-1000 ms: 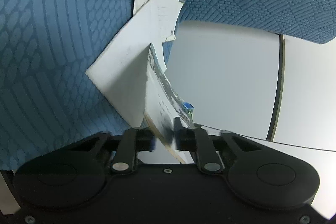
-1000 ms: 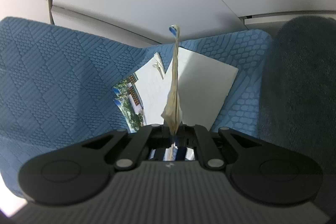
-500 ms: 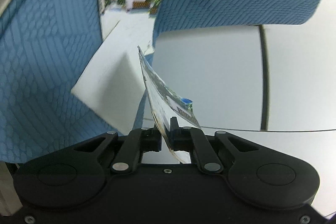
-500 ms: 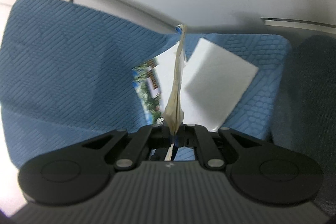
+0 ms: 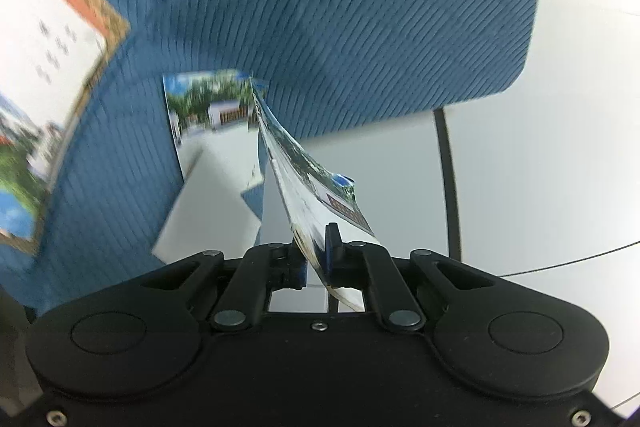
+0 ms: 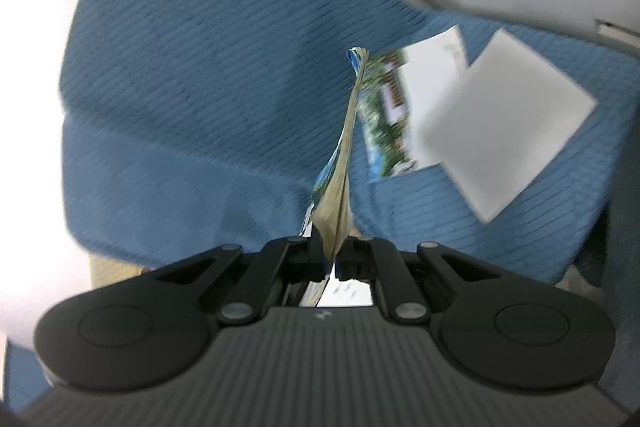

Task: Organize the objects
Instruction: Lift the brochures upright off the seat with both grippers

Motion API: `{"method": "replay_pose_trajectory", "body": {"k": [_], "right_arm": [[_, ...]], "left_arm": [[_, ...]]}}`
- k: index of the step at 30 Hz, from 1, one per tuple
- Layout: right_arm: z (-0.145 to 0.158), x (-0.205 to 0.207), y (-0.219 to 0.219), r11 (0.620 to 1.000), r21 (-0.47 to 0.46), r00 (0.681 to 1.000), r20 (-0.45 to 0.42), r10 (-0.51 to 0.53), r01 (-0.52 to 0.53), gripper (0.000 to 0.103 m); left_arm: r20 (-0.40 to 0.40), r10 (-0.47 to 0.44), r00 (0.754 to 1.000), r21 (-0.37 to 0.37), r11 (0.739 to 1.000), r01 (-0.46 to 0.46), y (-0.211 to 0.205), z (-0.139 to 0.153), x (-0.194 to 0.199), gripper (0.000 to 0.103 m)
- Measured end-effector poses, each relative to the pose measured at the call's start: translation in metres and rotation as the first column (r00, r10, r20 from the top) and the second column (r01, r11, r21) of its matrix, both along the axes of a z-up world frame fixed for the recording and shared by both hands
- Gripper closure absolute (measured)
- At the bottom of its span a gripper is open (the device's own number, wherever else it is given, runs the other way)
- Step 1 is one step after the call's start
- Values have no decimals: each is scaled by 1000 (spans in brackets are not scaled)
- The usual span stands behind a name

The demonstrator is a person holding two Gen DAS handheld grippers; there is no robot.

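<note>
A printed photo card [image 5: 304, 183] is pinched edge-on between the closed fingers of the left gripper [image 5: 316, 259], standing upright over the blue cloth [image 5: 360, 27]. A second, cream-backed card [image 6: 340, 187] is clamped the same way by the right gripper [image 6: 334, 251], fingers narrow on its near edge. On the cloth, a photo print [image 5: 208, 107] is lain flat, partly overlapped by a blank white sheet [image 6: 500, 139]. At far left, an orange-bordered card [image 5: 48, 67] is seen, blurred. White table surface [image 5: 540, 167] is visible at right.
</note>
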State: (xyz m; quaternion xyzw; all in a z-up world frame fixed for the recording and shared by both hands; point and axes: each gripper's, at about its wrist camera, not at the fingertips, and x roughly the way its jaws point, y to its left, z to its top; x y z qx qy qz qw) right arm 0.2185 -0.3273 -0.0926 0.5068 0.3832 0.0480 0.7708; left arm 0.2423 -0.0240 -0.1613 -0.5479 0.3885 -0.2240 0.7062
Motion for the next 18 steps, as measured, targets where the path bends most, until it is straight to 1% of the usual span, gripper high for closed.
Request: {"method": "replay_pose_trajectory", "body": {"k": [5,9,14,18], "right_arm": [[15,9,33,995,22,995,23,98,-99,95],[20,12,62,984,28,984,33,178,-179,95],[17,14,102,961,-3,960,45,277,-277,94],[1,14,134,939,-28,938,41,344,-343,93]], "left_arm": [[18,39,999,30,999,-39,42,20,-11,95],[28,72,997,42,996,-73,76,31,-19,95],[31,119,992,83,989,-122,112,32,-32,95],[14,141,990,128,982,-142,139,22,-39,95]]}}
